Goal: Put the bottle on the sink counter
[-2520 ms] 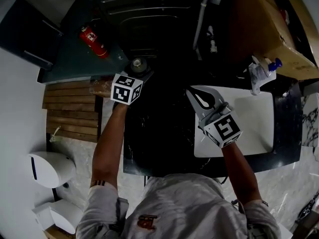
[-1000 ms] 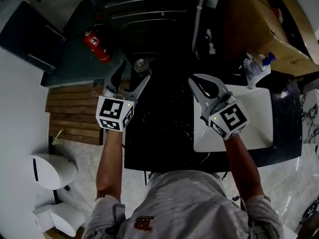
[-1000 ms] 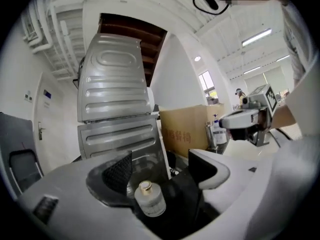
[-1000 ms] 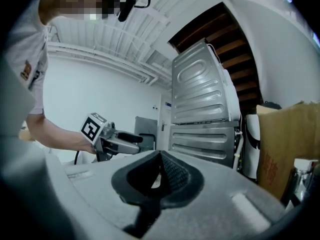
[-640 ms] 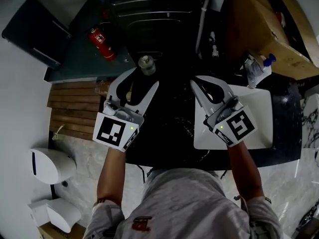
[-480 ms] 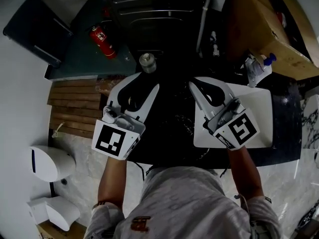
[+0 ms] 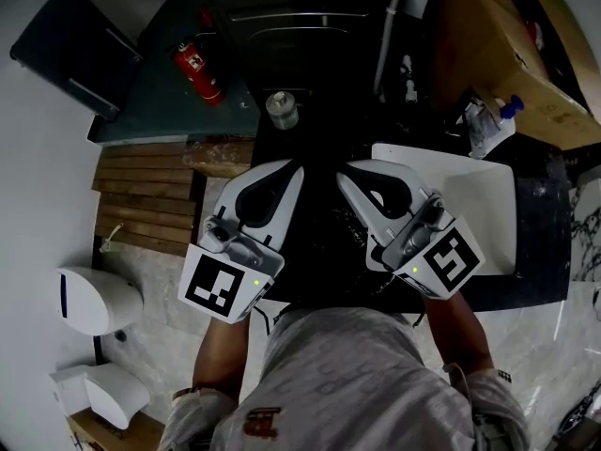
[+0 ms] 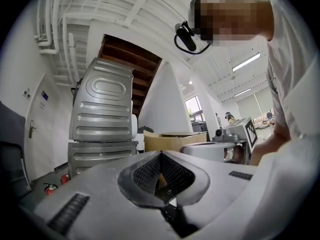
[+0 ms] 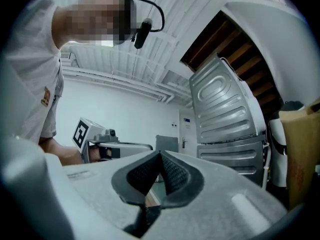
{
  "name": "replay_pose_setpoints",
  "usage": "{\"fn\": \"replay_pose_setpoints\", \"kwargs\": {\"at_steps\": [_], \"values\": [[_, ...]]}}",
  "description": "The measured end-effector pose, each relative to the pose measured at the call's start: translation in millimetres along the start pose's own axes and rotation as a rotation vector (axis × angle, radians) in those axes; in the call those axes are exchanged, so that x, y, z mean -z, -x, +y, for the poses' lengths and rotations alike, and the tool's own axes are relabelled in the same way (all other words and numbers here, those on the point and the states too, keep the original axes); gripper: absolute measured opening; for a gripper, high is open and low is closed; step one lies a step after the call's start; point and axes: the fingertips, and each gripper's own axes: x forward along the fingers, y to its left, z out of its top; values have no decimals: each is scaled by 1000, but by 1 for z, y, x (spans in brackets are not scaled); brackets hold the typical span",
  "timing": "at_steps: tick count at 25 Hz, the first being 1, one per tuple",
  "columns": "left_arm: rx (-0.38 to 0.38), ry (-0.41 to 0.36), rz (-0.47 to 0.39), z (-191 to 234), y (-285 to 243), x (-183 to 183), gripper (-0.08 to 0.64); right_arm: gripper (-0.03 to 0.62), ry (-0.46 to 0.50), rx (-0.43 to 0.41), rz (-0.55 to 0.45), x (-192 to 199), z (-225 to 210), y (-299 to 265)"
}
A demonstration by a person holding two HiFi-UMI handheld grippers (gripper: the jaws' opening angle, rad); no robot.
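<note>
A small clear bottle (image 7: pixel 282 109) with a metal cap stands upright on the far left corner of the black sink counter (image 7: pixel 324 144). My left gripper (image 7: pixel 297 165) is pulled back toward my body, well short of the bottle, and its jaws are shut with nothing between them (image 8: pixel 161 154). The right gripper (image 7: pixel 341 173) hovers beside it over the counter, also shut and empty (image 9: pixel 160 153). Neither gripper view shows the bottle; both look up at the room.
A white basin (image 7: pixel 493 209) fills the counter's right half, with a spray bottle (image 7: pixel 484 125) at its far edge. Behind the counter stands a ribbed metal appliance (image 7: pixel 291 12). A red fire extinguisher (image 7: pixel 195 64) and wooden slats (image 7: pixel 146 195) lie on the left.
The left gripper has drawn back from the bottle toward my body and its jaws have gone from wide open to shut. The right gripper also moved back. The bottle stays on the counter.
</note>
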Motion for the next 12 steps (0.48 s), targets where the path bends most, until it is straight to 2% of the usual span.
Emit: {"fn": "replay_pose_setpoints", "kwargs": {"at_steps": [12], "values": [[8,34,4,-10,5,7,2,0,-16,-16,20,2,17,-1]]}}
